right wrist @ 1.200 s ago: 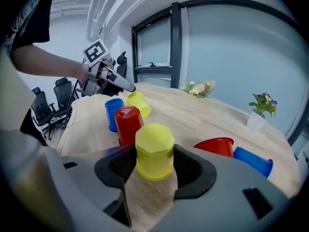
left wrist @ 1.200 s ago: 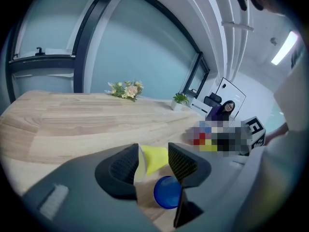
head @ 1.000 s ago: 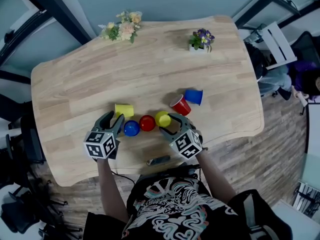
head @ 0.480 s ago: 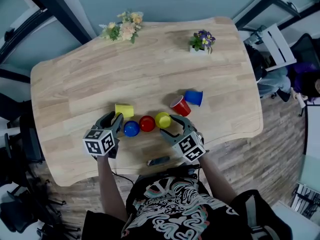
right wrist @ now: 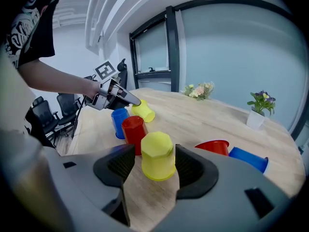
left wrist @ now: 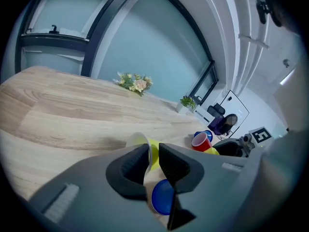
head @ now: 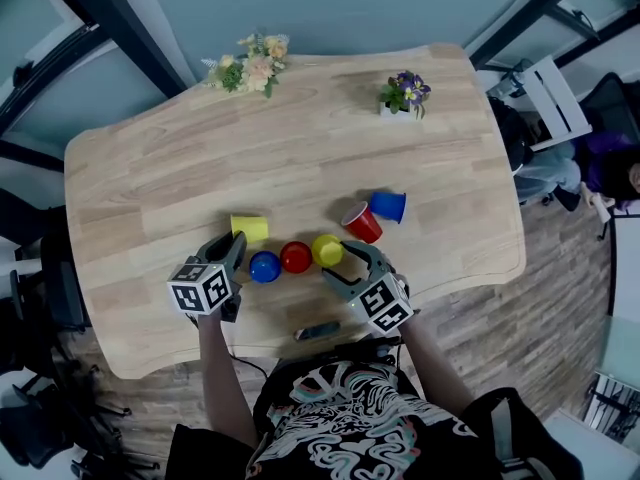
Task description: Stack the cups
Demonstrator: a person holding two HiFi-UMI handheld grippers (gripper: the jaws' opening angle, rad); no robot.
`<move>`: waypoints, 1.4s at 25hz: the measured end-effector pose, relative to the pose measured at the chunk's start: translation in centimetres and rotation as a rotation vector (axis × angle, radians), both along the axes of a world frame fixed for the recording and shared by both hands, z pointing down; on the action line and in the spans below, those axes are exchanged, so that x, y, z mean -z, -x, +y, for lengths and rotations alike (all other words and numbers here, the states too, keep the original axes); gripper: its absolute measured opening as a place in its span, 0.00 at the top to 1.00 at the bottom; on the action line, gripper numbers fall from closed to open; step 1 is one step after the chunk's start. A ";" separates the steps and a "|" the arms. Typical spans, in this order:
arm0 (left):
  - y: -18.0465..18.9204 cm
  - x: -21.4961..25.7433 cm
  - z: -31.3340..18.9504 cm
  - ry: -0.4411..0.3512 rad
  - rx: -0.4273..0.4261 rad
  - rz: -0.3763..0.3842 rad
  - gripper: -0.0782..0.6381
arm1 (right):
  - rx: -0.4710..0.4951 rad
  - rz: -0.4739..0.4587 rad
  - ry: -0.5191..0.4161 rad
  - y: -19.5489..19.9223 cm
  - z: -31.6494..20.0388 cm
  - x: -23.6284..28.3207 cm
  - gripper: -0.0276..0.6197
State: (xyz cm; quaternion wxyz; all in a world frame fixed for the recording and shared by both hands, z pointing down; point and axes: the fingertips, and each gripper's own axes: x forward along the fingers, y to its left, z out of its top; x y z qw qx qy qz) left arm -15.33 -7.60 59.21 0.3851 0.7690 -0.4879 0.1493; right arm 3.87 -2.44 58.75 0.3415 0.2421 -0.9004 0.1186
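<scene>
Yellow plastic sits inside both claws. Our right claw point(right wrist: 153, 164) stands open astride the upside-down yellow cup point(head: 326, 250), not gripping it. Our left claw point(left wrist: 152, 158) has just been closing, with the rim wall of the tipped yellow cup point(head: 249, 229) between its jaws but not yet pinched. That cup lies on the counter point(head: 300, 148), mouth toward this claw.
</scene>
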 end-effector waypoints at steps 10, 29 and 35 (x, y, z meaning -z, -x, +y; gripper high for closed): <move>-0.3 2.4 -0.7 -0.073 -0.003 -0.038 0.86 | -0.038 -0.050 -0.011 -0.7 0.2 2.3 0.55; -3.2 12.8 1.0 -0.318 0.019 0.315 0.86 | -0.223 -0.456 0.020 0.6 -2.5 12.6 0.56; -5.1 15.8 2.7 -0.412 -0.065 0.447 0.86 | -0.203 -0.551 0.083 2.5 -1.9 13.7 0.55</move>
